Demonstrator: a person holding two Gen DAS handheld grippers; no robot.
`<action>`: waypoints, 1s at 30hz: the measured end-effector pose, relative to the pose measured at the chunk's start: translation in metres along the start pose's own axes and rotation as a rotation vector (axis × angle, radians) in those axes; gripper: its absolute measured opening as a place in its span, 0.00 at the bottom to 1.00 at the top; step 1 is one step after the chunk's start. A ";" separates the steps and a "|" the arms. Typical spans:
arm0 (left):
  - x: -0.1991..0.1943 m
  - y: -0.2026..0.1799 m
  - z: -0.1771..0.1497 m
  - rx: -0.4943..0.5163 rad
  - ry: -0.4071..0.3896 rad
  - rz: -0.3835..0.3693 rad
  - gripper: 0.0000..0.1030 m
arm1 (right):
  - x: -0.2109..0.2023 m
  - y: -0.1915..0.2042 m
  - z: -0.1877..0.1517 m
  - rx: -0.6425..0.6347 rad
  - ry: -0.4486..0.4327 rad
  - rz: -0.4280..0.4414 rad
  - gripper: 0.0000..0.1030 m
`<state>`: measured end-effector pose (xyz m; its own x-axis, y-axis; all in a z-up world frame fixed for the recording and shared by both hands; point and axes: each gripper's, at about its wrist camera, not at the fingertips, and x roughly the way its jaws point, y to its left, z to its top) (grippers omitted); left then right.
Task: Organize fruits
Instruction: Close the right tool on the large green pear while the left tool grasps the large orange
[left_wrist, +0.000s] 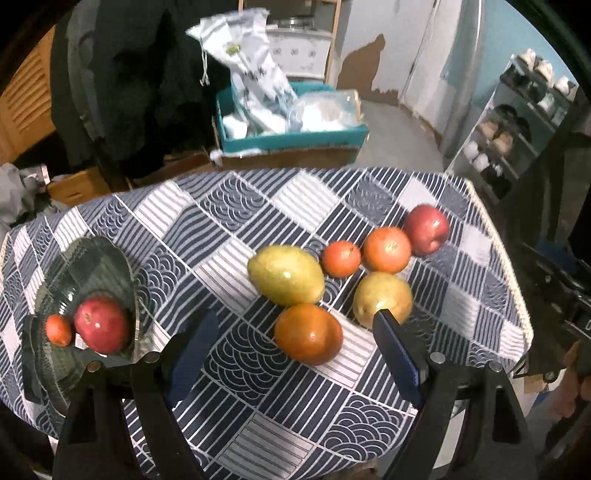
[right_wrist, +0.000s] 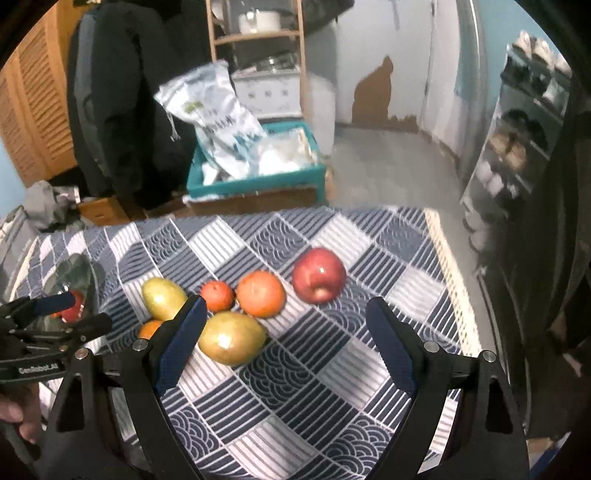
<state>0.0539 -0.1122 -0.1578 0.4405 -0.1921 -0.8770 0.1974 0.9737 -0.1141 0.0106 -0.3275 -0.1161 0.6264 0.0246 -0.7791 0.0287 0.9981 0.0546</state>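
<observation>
Both tongs apart, nothing between the pads. Left tongs (left_wrist: 295, 325) hang over the near orange (left_wrist: 308, 334), not touching it. Right tongs (right_wrist: 286, 325) hang over bare cloth, with the near pear (right_wrist: 232, 338) just beside the left pad.

Loose fruit clustered on the tabletop (left_wrist: 240, 424), right of centre: near orange, two pears (the other pear (left_wrist: 285, 275) to its left and further back), a small tangerine (left_wrist: 341, 258), a second orange (left_wrist: 386, 250), a red apple (left_wrist: 426, 229) at the far right end.

Glass bowl (left_wrist: 92, 266) sits well apart at the left edge and already holds another red apple (left_wrist: 100, 325) and a small tangerine (left_wrist: 58, 329), touching each other.
</observation>
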 end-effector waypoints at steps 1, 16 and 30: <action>0.007 0.000 -0.001 -0.001 0.014 0.005 0.84 | 0.004 0.000 -0.001 0.000 0.010 -0.003 0.85; 0.075 -0.004 -0.017 0.023 0.136 0.023 0.85 | 0.057 0.004 -0.017 0.008 0.151 0.009 0.85; 0.101 -0.018 -0.023 0.040 0.184 -0.089 0.82 | 0.072 0.009 -0.024 0.008 0.196 0.016 0.85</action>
<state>0.0746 -0.1464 -0.2552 0.2527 -0.2480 -0.9352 0.2651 0.9474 -0.1796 0.0372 -0.3155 -0.1870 0.4633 0.0519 -0.8847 0.0263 0.9970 0.0722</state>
